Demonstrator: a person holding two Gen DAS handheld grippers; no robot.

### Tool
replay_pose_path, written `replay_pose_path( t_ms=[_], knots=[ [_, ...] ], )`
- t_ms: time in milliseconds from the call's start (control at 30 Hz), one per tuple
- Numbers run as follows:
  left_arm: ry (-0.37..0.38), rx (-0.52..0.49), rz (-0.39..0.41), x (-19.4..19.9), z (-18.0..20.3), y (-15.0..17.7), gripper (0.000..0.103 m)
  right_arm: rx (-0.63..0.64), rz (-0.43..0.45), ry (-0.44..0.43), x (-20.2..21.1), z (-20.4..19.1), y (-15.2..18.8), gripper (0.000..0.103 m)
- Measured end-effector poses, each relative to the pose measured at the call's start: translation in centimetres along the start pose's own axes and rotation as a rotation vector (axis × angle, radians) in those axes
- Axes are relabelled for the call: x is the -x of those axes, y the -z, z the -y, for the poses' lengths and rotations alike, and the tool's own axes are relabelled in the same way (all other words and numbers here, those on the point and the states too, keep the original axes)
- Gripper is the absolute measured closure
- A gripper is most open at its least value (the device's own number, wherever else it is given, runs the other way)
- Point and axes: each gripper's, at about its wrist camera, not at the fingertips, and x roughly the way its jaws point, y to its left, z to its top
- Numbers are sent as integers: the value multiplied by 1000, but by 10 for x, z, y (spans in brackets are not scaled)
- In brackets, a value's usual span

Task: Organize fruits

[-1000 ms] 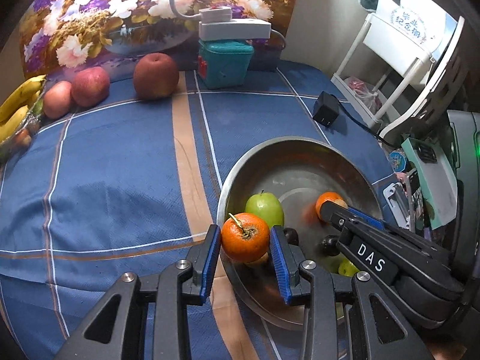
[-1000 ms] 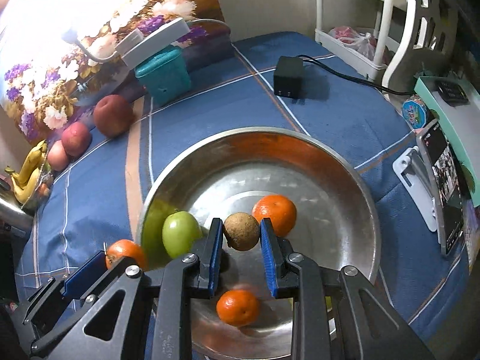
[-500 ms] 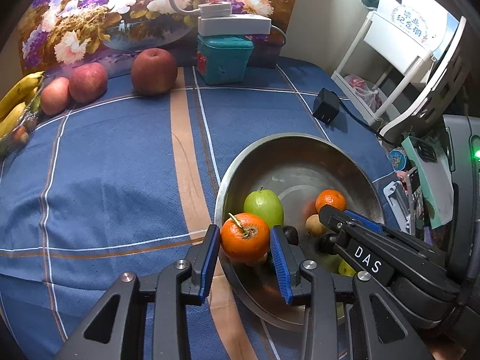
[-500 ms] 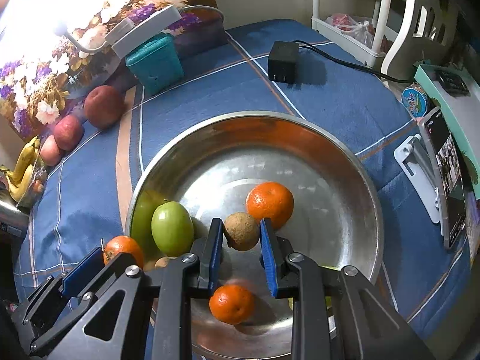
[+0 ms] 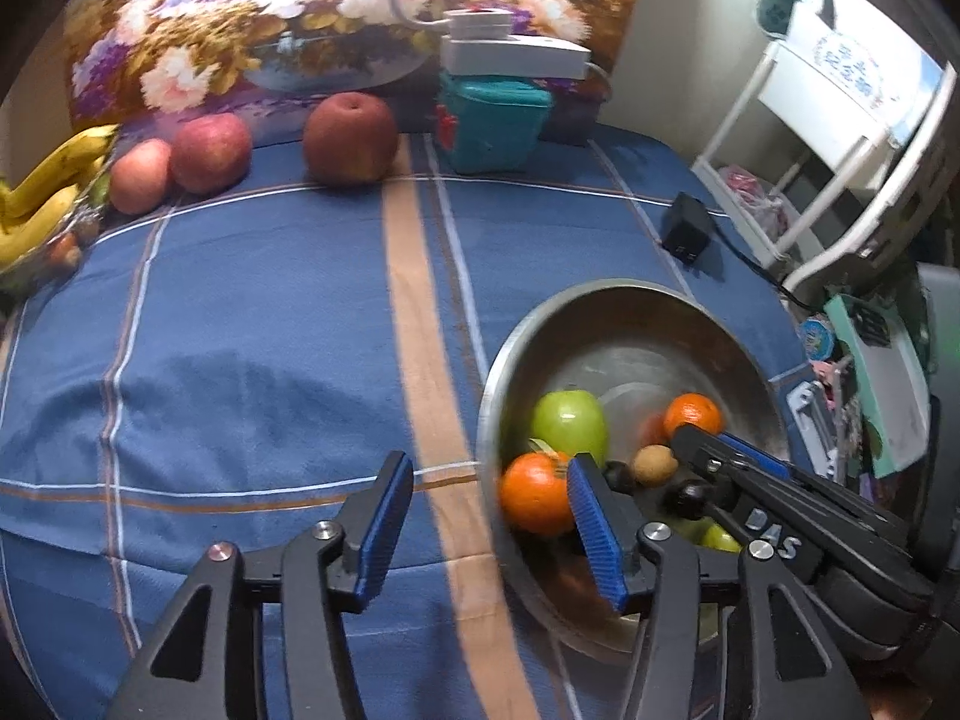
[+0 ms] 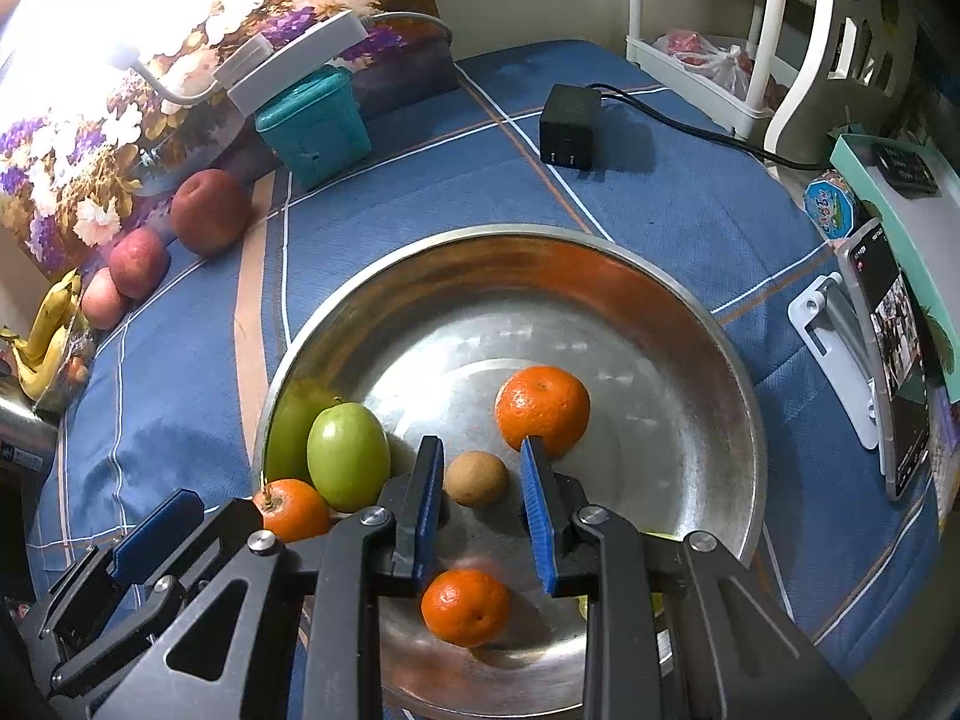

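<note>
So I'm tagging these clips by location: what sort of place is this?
Probably a room in a home: a table under a blue checked cloth, a floral painting leaning behind it, and a white plastic storage rack alongside.

A shiny, smooth metal bowl [image 6: 708, 360] rests on matt woven blue cloth [image 5: 270, 300], beside a glossy teal plastic box [image 5: 492, 126].

Blue cloth [image 5: 252, 312] with white and tan stripes is covering the counter. A floral painting [image 5: 336, 6] is leaning against the far wall [image 5: 678, 30], which is showing plain and pale at far right. A white lamp [image 6: 288, 60] is glaring strongly at far left in the right wrist view, its base sitting on a teal box [image 5: 492, 120]. A white rack [image 6: 762, 48] is standing at far right. A black adapter [image 6: 567, 126] with its cable is lying on the cloth.
</note>
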Motion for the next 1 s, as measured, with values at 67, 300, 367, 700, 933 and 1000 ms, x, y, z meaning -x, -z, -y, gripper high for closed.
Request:
replay_pose_path(
  t_ms=[67, 300, 367, 700, 933, 1000],
  knots=[
    [-22, 19, -1, -1, -8, 0, 40, 3, -2, 0, 0, -2, 0, 76],
    [-172, 75, -4, -2, -38, 2, 12, 22, -6, 0, -1, -8, 2, 76],
    [-198, 92, 0, -2, -47, 4, 6, 31, -7, 1, -1, -11, 2, 76],
    [-316, 117, 24, 0, -78, 9, 0, 99, 7, 16, 0, -28, 8, 35],
    [-444, 122, 60, 11, -90, 11, 0, 138, 25, 29, 1, -36, 17, 23],
    [-461, 128, 75, 15, -93, 13, 0, 143, 37, 30, 2, -38, 19, 23]
  ],
)
